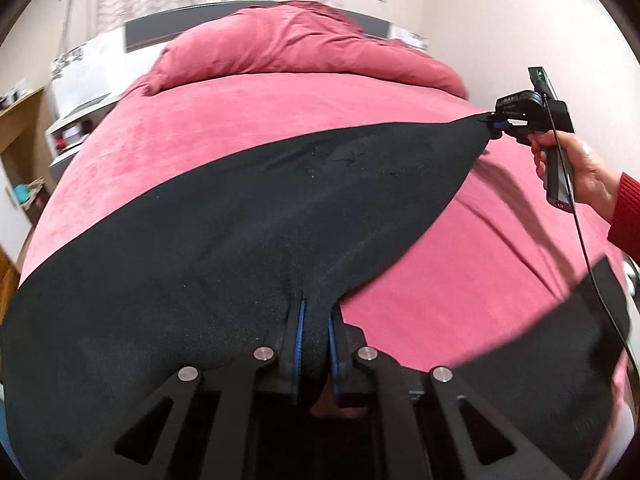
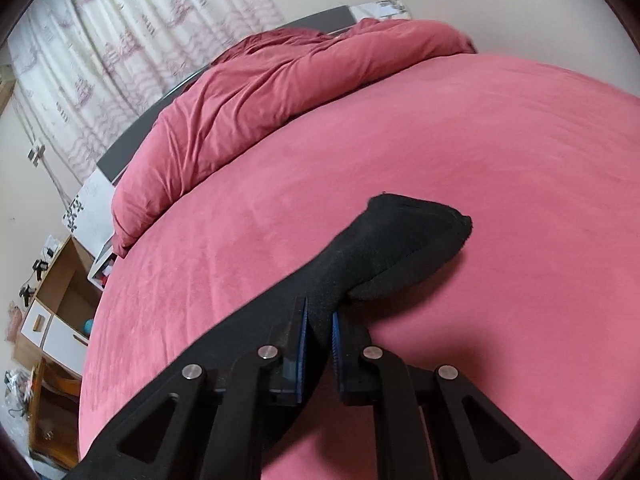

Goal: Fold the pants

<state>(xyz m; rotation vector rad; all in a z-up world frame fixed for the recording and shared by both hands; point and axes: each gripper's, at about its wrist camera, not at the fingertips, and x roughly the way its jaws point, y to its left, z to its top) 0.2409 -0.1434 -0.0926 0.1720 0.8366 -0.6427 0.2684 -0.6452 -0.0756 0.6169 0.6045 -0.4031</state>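
Black pants (image 1: 224, 232) hang stretched over a pink bed (image 1: 248, 120). My left gripper (image 1: 316, 316) is shut on a bunch of the black cloth at the near edge, its blue pads pressing the fabric from both sides. At the far right the right gripper (image 1: 494, 124), held by a hand in a red sleeve, pinches another corner of the pants. In the right wrist view the right gripper (image 2: 320, 316) is shut on the pants (image 2: 400, 236), and a folded tip of cloth sticks out past the fingers above the bed (image 2: 480, 160).
A crumpled pink duvet (image 1: 304, 44) lies at the head of the bed by a dark headboard (image 1: 152, 32). Wooden shelves and a white cabinet (image 2: 60, 304) stand to the left. Curtains (image 2: 132, 36) cover the far wall. A black cable (image 1: 588, 256) hangs from the right gripper.
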